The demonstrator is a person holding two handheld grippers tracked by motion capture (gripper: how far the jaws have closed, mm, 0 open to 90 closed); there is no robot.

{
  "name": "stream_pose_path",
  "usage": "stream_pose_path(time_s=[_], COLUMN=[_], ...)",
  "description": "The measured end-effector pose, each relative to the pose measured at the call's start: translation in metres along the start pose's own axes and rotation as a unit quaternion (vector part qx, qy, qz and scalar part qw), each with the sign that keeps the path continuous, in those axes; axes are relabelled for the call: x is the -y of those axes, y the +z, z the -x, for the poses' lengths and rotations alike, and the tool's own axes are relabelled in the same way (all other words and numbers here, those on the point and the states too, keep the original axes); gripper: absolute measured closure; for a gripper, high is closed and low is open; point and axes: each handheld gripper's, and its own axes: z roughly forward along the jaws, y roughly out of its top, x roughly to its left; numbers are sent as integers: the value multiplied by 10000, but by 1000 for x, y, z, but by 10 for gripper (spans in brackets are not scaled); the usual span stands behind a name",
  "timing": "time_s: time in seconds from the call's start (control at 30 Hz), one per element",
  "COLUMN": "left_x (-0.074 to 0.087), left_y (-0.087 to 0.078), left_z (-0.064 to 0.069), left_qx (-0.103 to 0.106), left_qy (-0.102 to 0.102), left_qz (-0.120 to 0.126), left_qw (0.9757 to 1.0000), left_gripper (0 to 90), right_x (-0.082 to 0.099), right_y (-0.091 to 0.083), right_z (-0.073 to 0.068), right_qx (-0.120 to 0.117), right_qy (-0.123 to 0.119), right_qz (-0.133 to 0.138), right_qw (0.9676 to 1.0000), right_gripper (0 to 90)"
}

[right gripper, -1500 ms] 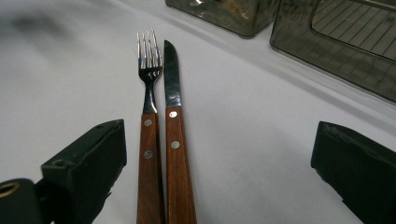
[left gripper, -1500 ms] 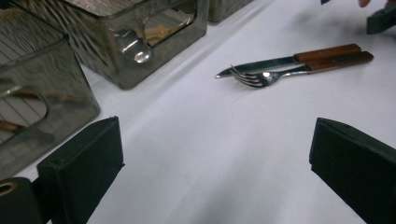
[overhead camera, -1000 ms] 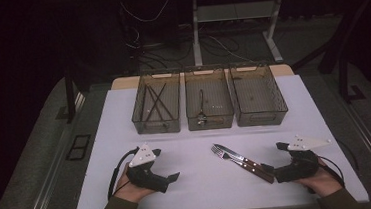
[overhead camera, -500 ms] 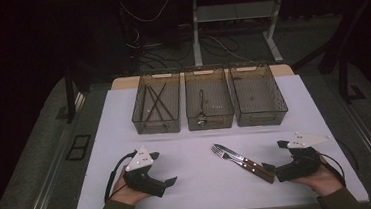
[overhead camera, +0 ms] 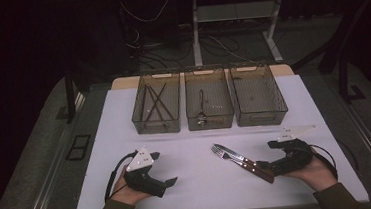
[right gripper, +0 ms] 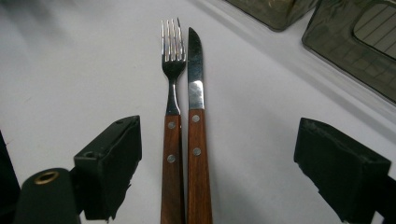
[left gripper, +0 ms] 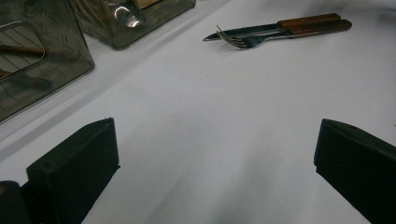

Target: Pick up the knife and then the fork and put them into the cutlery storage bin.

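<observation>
Wood-handled fork (right gripper: pixel 172 116) and knife (right gripper: pixel 196 121) lie side by side at near right, handles pointing into the right gripper (right gripper: pixel 219 168), whose unclenched jaws have just been closing, straddling both handles untouched.

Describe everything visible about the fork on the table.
The fork has four shiny metal tines, a slim metal neck and a reddish-brown, wood-look handle with two metal rivets. It lies flat on the white table, right beside a matching knife, parallel to it, handles seemingly touching. Its handle runs between the jaws of the right gripper, which have just been closing but stand wide, not pressing on it. Tines point toward the bins.
</observation>
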Motion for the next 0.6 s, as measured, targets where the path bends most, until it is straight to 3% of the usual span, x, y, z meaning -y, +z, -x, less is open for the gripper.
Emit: stream_pose_path(time_s=[0.37, 0.6], left_x=[0, 0], left_y=[1, 2], left_z=[0, 0], left_qx=[26, 37], left_qy=[-10, -23], left_qz=[-26, -10], left_qw=[10000, 10000], left_gripper=[0, 0], right_x=[-22, -35], right_y=[4, 19], right_z=[3, 1], right_qx=[78, -105], right_qy=[-171, -232], right_qz=[-384, -727], right_qw=[9991, 9970], right_gripper=[301, 391])
